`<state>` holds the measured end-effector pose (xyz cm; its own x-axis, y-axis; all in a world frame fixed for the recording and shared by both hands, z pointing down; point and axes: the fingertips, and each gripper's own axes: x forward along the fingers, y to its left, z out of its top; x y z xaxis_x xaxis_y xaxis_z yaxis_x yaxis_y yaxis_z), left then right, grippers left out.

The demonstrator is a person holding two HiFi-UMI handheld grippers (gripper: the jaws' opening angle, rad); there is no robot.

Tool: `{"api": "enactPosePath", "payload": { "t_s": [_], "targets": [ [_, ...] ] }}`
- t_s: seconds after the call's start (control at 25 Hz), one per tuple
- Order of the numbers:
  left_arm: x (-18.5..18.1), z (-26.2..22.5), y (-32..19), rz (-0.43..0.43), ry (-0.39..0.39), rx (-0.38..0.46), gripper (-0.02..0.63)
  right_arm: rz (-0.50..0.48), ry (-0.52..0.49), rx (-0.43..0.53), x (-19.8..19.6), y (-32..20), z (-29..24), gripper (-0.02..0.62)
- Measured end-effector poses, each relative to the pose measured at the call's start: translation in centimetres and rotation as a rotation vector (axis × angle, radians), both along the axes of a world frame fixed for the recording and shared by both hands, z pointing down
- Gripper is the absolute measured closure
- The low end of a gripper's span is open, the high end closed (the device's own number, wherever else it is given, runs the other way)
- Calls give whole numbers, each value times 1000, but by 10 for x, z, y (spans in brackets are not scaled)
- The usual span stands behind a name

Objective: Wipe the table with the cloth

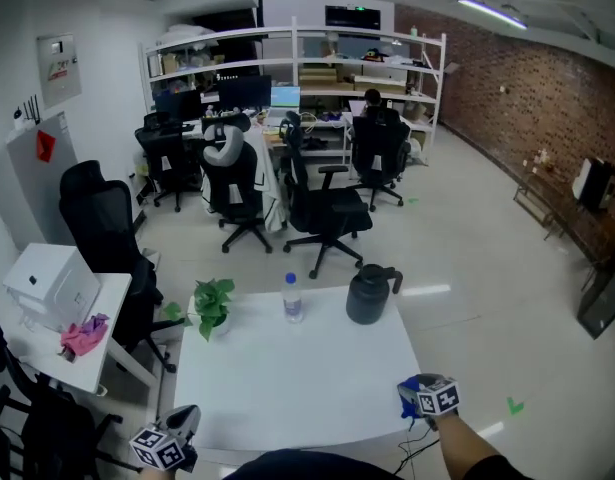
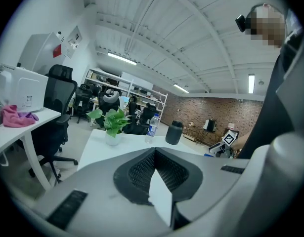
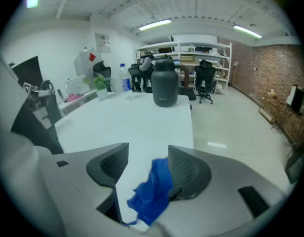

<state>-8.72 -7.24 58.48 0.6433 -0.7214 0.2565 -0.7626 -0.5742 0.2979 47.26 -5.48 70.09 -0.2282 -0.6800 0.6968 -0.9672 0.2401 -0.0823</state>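
Head view: a white counter, smooth and matt with rounded corners, bare across its middle; the person stood at its near edge with a claw at each near corner.
Right claw: jaws stood wide apart, their dark ribbed pads well clear of each other; the cloth hung between them against one pad, draped rather than pinched.
Left claw: jaws together, nothing in them; it was held off the counter's near left corner.
Cloth: blue, thin and limp, crumpled into loose folds; it was at the counter's near right edge, inside the right claw. Whether it lay on the counter could not be told.
Far edge of counter: a small potted plant with broad green leaves in a pale pot; a clear plastic bottle; a squat dark jug, matt, with a handle.
Step in hand: judged to be at the cloth itself, not at wiping; nothing was being pressed to the surface.
Next move: likely called for a firm pinch on the bunched folds, the cloth laid flat on the counter, then sweeps across the bare middle.
Caution: the light bottle and the plant looked easy to topple if a sweep ran to the far edge.
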Motion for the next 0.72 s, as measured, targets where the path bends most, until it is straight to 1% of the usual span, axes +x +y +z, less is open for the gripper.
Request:
{"api": "enactPosePath", "payload": {
  "t_s": [0.12, 0.2, 0.28, 0.4, 0.48, 0.52, 0.56, 0.72],
  "targets": [
    [-7, -1, -5, -7, 21, 17, 607, -86, -141, 129, -50, -9, -53, 333],
    [-13, -1, -9, -14, 31, 21, 607, -143, -252, 188, -85, -9, -73, 486],
    [-20, 1, -10, -23, 37, 23, 607, -173, -354, 225, -115, -5, -82, 609],
    [-32, 3, -10, -39, 45, 23, 607, -159, -535, 266, -146, 1, -88, 614],
    [-38, 4, -9, -47, 48, 24, 607, -136, -621, 290, -157, 0, -91, 614],
    [-41, 5, -9, -51, 49, 24, 607, -137, -630, 294, -161, 0, -91, 612],
    [-43, 5, -8, -54, 51, 24, 607, -147, -616, 292, -164, -1, -89, 612],
    [-47, 9, -3, -67, 61, 23, 607, -173, -521, 272, -163, -6, -82, 612]
  ]
}}
